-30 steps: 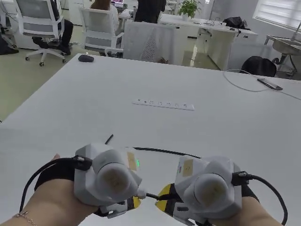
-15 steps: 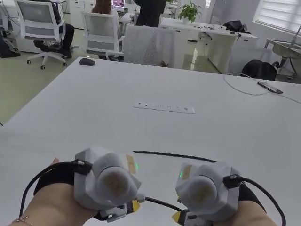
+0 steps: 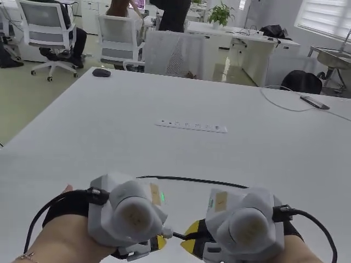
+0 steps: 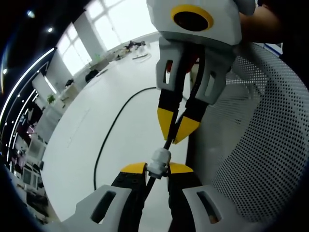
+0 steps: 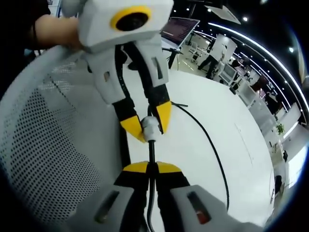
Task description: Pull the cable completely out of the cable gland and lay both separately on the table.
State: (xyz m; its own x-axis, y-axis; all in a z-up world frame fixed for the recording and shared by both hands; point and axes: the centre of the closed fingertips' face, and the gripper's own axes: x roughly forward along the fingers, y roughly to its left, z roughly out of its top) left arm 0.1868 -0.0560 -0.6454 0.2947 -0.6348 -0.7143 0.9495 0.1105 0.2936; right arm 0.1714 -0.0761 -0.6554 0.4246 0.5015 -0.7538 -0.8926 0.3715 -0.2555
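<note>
The left claw (image 4: 157,168) is shut tight on the white gland (image 4: 159,159). The right claw (image 4: 177,130) faces it, tip to tip, and is shut on the black cable (image 4: 170,141) just beside the gland; only a short bit of cable shows between the two claws.

What matters most is the line of that short bit. It runs straight from one claw to the other, so the cable's long way and the hole in the gland point the same way.

The right gripper view shows it from the other side; the right claw (image 5: 149,167) pinches the cable (image 5: 151,150), and the left claw (image 5: 145,128) holds the gland (image 5: 149,124) straight ahead of it.

In the head view both claws are low, at the person's side of the surface (image 3: 164,93). The left claw (image 3: 159,241) is on the left, the right claw (image 3: 189,244) is on the right, and the gland (image 3: 167,232) sits between them; more cable (image 3: 192,179) lies in a long bend on the surface behind them.

The cable is not out yet; it goes into the gland, and some black shows past it between the left claw's jaws. I think the next move is to pull the two claws apart along that same straight line, with the left one keeping the gland. A pull to the side may bend the cable at the gland's mouth and make it stick. I cannot tell which end the long bend joins, so I cannot tell how much cable has to slide through.
</note>
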